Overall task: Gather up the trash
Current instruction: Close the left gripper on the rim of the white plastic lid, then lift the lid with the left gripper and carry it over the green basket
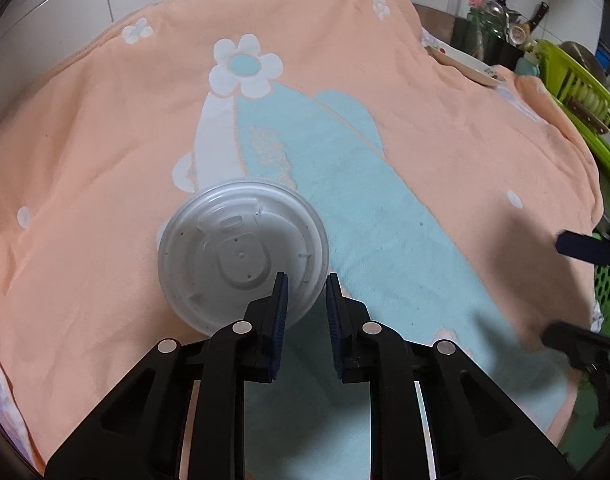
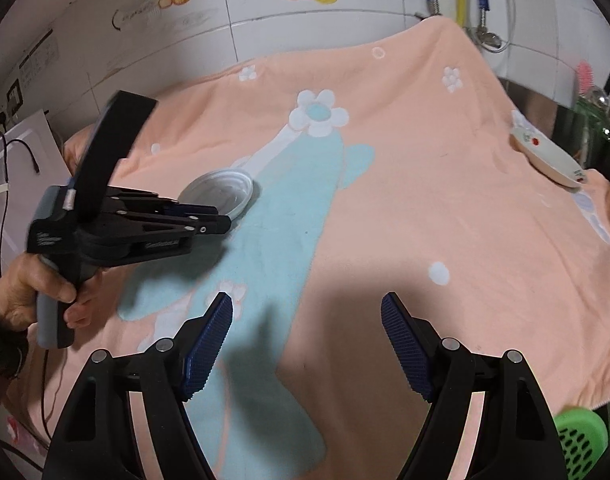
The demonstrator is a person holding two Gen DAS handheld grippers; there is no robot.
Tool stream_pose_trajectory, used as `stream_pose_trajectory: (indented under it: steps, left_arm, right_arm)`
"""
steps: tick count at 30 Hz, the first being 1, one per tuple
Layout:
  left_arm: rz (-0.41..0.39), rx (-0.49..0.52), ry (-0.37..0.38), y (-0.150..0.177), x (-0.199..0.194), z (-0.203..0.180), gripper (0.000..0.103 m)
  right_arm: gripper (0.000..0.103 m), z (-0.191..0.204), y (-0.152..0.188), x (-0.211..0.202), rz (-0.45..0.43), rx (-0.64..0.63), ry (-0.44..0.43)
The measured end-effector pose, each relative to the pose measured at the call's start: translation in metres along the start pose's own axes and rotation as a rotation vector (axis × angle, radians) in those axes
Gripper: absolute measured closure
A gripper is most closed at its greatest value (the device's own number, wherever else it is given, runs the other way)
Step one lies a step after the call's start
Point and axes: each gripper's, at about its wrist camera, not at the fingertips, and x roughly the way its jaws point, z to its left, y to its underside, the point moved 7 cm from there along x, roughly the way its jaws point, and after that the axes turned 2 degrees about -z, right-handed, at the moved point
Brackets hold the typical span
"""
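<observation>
The left hand-held gripper [image 1: 305,286] points steeply down over the tabletop [image 1: 85,184], its blue pads [image 1: 279,312] drawn close with only a narrow gap between them; the near rim of a white plastic cup lid [image 1: 233,248] sits in that gap, though whether the pads already press on it cannot be told; the right wrist view shows the same gripper side-on, its tips over the near edge of the lid, and a person's hand [image 2: 45,296] wrapped round its grip. The right hand-held gripper [image 2: 307,338] hangs over the cloth with its jaws spread wide and nothing between them; its shadow lies on the fabric just ahead. The lid lies flat on a peach towel [image 1: 445,128] that covers the tabletop, at the seam where the peach meets a pale blue patch, just below a white flower [image 1: 245,65] with a blue middle. Further off, at the towel's right edge, a shallow white plate [image 2: 549,156] rests tilted; beyond it stand a green dish rack [image 1: 581,100] and a holder of utensils [image 1: 497,16]; a green perforated basket [image 2: 581,440] shows at the near right corner. White tiled wall [image 2: 265,0] with fruit stickers closes the back.
</observation>
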Motion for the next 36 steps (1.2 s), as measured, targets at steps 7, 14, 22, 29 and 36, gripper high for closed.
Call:
stream_pose_trajectory:
  steps: [7, 14, 22, 29, 36]
  left_arm:
    - [-0.013, 0.049, -0.009, 0.003, -0.001, -0.002, 0.085]
    - [-0.029, 0.031, -0.031, 0.003, -0.004, -0.003, 0.094]
    - [-0.071, 0.019, 0.021, 0.004, -0.028, -0.018, 0.098]
    - [-0.105, 0.047, 0.077, 0.008, -0.05, -0.048, 0.098]
    - [-0.14, 0.071, 0.127, 0.009, -0.068, -0.077, 0.099]
  right_arm:
    - [0.044, -0.001, 0.004, 0.027, 0.06, 0.005, -0.01]
    - [0.061, -0.002, 0.008, 0.031, 0.079, 0.014, -0.015]
    - [0.072, -0.004, 0.015, 0.016, 0.055, 0.028, -0.023]
    - [0.072, -0.008, 0.024, -0.02, 0.006, 0.035, -0.011]
    - [0.072, -0.024, 0.042, -0.061, -0.037, 0.057, 0.032]
